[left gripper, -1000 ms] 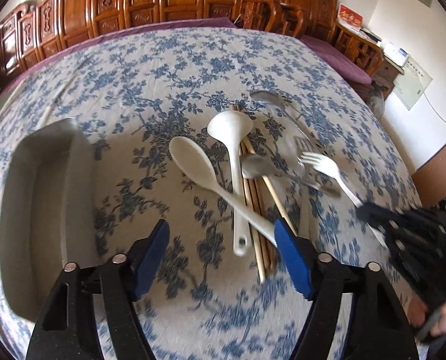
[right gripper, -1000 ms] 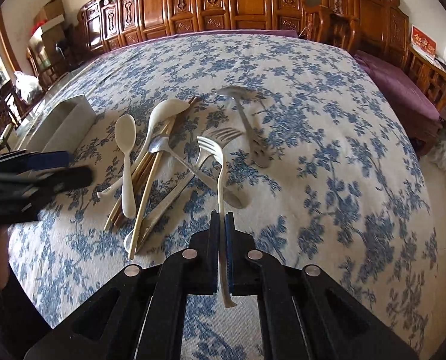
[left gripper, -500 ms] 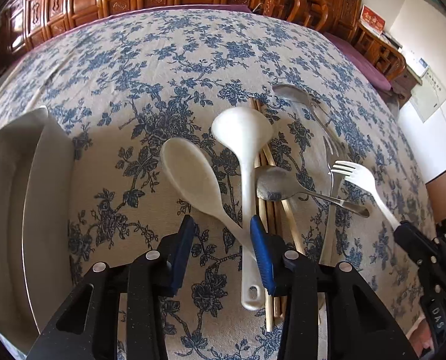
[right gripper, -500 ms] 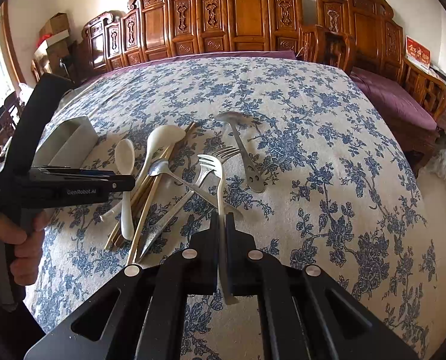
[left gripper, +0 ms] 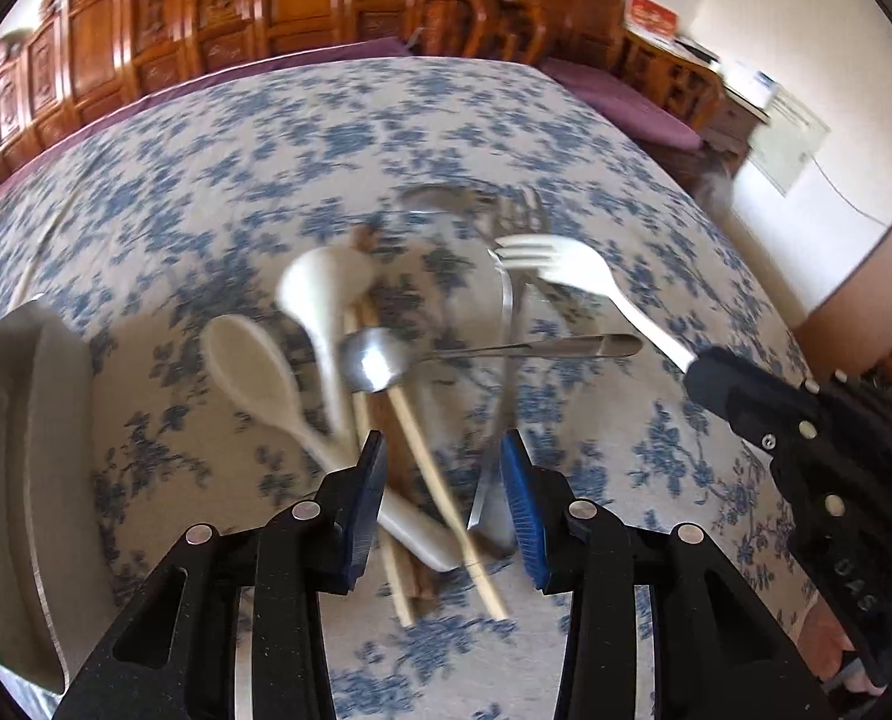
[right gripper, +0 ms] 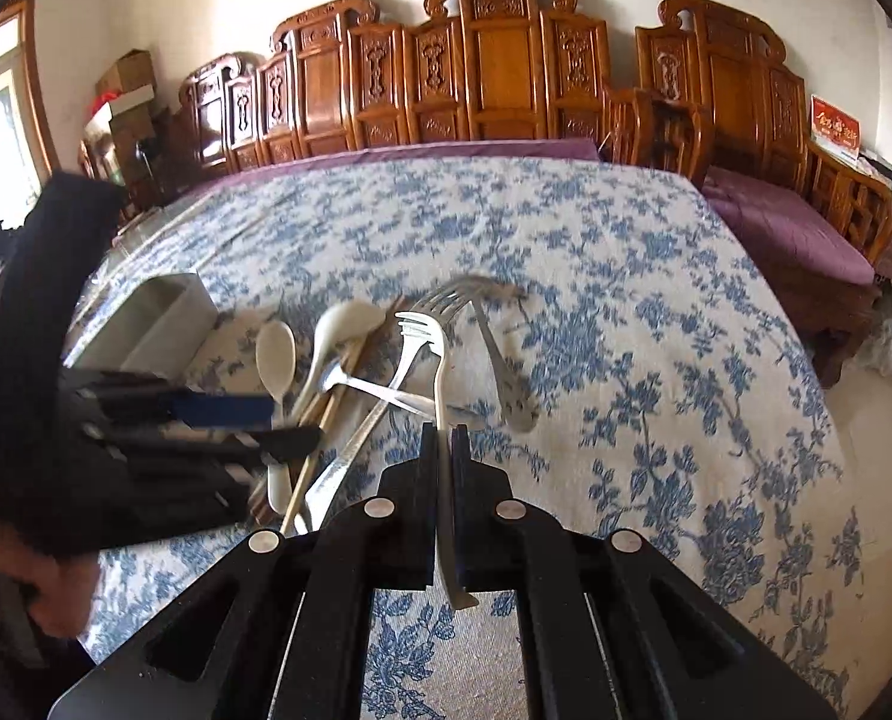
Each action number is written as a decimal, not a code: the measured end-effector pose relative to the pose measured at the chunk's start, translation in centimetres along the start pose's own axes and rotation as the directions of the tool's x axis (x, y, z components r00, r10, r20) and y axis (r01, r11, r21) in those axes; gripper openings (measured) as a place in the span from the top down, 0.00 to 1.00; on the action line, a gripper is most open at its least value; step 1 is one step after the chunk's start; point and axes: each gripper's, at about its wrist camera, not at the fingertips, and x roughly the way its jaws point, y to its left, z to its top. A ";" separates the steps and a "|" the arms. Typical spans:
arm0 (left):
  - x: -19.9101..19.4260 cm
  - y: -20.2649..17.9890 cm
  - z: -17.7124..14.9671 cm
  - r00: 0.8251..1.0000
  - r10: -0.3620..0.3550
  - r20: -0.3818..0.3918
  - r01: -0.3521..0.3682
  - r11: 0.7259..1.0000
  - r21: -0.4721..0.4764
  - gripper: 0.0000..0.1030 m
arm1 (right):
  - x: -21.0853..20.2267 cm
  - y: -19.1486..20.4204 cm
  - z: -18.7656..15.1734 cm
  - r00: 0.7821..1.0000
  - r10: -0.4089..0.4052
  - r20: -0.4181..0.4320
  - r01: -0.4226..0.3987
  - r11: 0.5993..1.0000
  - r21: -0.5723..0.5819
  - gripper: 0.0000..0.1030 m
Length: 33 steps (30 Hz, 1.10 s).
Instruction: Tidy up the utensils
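Note:
A heap of utensils lies on the blue-flowered tablecloth: two white spoons (left gripper: 248, 369), a small metal spoon (left gripper: 374, 363), wooden chopsticks (left gripper: 416, 450), a metal fork (right gripper: 410, 360) and a larger metal spoon (right gripper: 505, 372). My left gripper (left gripper: 443, 480) is open, its blue pads on either side of the chopsticks and spoon handles. My right gripper (right gripper: 444, 450) is shut on the handle of a white plastic fork (right gripper: 434, 348) and holds it raised above the heap; the white fork also shows in the left wrist view (left gripper: 571, 270).
A grey rectangular tray (left gripper: 20, 480) stands on the cloth left of the heap; it also shows in the right wrist view (right gripper: 158, 318). Carved wooden chairs (right gripper: 505, 60) line the far side of the table. The cloth right of the heap is bare.
My left gripper had narrowed around the white spoon handles, then opened wider and shifted right over the chopsticks. My right gripper lifted the white fork higher off the heap.

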 end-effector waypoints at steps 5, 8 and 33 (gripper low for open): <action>1.9 -1.6 0.6 0.999 -0.035 -0.015 0.036 0.999 0.039 0.64 | -0.6 -0.3 0.3 1.000 -0.002 0.021 0.002 1.000 0.009 0.95; 2.4 -2.1 0.8 0.999 -0.047 -0.018 0.048 0.998 0.045 0.64 | -1.0 -0.6 0.5 0.999 -0.007 0.036 0.006 1.000 0.010 0.94; 1.7 -2.7 4.2 0.986 -0.160 0.046 0.158 0.987 0.042 0.92 | -2.4 -1.3 1.4 0.995 -0.025 0.092 0.023 0.999 0.028 0.95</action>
